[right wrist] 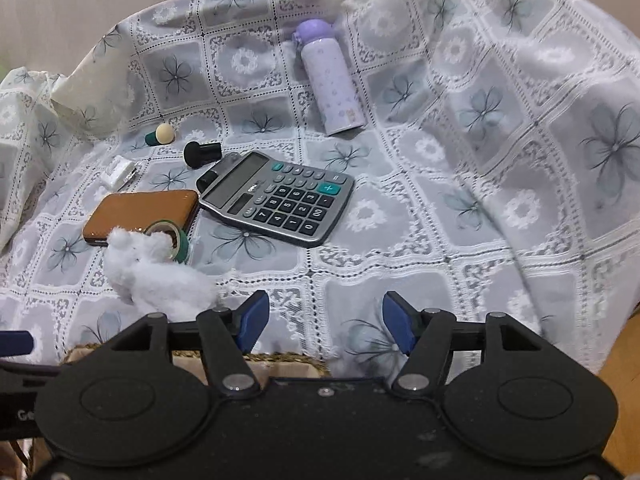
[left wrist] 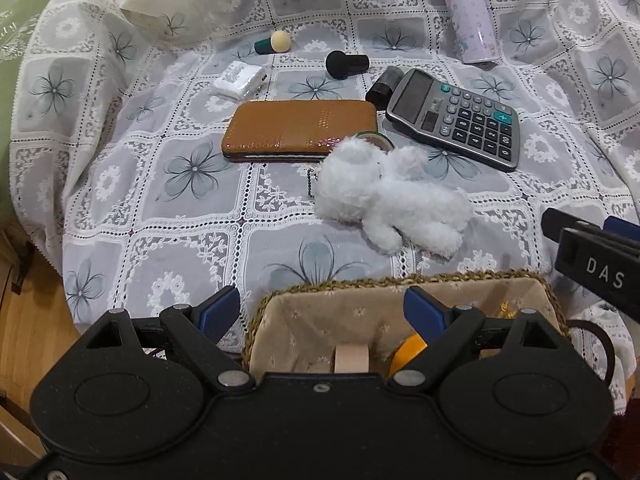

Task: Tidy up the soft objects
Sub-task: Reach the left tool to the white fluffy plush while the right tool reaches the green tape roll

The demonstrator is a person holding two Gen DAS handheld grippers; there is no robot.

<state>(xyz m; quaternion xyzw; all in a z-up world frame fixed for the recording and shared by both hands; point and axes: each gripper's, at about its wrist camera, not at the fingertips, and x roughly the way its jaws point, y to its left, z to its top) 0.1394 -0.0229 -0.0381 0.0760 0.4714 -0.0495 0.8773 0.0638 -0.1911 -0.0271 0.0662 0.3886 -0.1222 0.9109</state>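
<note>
Through the left wrist camera we are looking at the white plush toy [left wrist: 384, 192] lying on the lace-covered counter [left wrist: 160, 220], just beyond the lined basket [left wrist: 288, 312] and beside the calculator [left wrist: 456, 118]. Our left hand-held gripper [left wrist: 322, 312] is standing wide apart, empty. Through the right wrist camera we are seeing the plush toy [right wrist: 156, 272] left of our right hand-held gripper [right wrist: 324, 320], jaws apart on nothing. It is looking light and squashy; we are favouring its thick body.

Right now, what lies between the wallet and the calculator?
A green tape roll, by the plush toy. The right wrist view shows it best.
</note>
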